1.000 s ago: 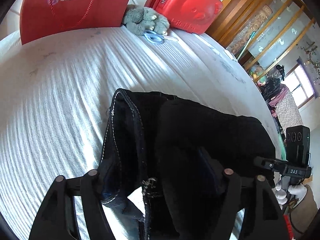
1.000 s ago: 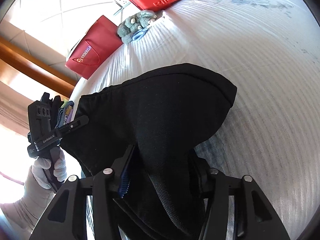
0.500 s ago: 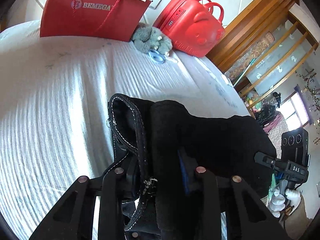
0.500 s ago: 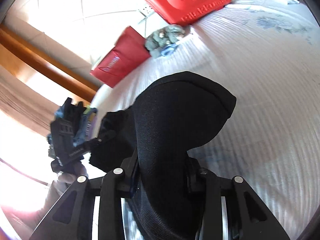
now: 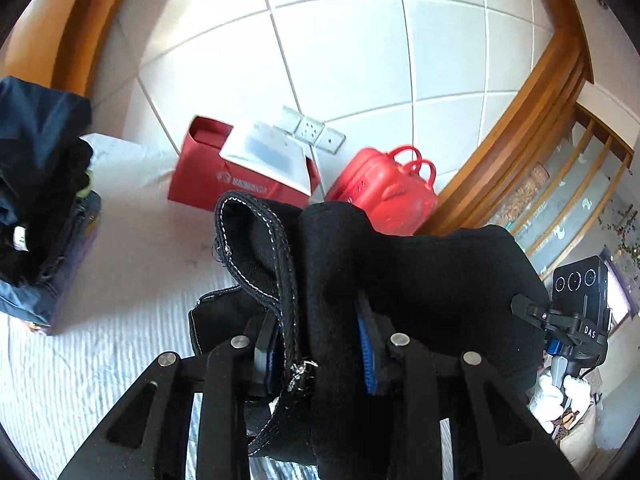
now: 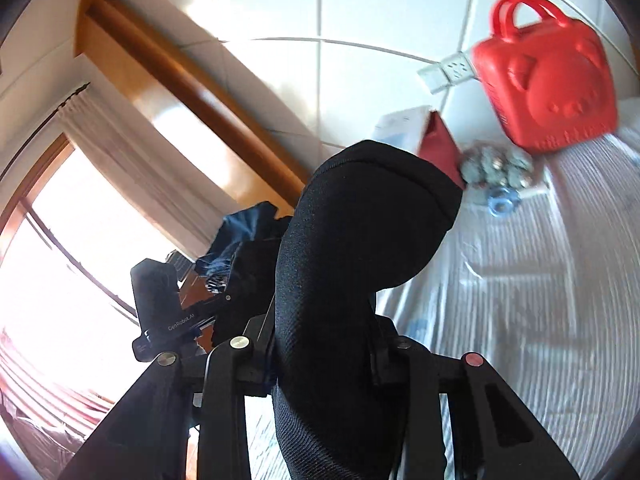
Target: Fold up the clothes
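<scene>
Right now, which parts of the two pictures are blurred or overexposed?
Right wrist view: the window is blown out white, and the red suitcase and bedsheet show motion blur. Left wrist view: sharper, only the red bag slightly smeared.

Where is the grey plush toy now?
In the right wrist view, the grey plush toy lies upper right on the bed, between the red paper bag and the red case.
</scene>
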### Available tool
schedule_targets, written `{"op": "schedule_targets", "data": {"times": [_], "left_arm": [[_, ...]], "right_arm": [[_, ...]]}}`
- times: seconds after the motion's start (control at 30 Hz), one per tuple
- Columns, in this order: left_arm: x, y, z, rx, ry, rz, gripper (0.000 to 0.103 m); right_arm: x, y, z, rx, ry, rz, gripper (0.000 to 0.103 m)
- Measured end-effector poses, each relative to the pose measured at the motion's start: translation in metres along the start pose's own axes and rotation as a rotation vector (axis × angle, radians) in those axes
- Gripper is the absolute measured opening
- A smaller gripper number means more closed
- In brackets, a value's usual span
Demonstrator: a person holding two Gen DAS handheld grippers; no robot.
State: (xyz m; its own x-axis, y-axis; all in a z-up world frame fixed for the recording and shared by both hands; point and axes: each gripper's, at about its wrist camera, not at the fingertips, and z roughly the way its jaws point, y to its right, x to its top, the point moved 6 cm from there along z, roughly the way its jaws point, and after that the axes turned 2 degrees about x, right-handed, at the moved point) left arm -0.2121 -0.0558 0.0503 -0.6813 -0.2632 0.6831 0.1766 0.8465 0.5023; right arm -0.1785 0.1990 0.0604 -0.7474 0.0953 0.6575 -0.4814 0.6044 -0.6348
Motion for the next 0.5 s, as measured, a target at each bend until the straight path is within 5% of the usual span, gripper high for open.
{"op": "schedule_targets", "data": {"times": [0.27,0.5], "left_arm": [[0.107,-0.058,-0.139,0.203,0.152,-0.016,0.031],[0.240,-0.130,-0.227,0.365,0.216,0.052,0.031]], "right_arm": [[0.076,-0.158,0.082,0.185,-0.081,-0.236,0.028],[0.142,-0.270,0.190,0.358,-0.023,-0.254,0.028]]}}
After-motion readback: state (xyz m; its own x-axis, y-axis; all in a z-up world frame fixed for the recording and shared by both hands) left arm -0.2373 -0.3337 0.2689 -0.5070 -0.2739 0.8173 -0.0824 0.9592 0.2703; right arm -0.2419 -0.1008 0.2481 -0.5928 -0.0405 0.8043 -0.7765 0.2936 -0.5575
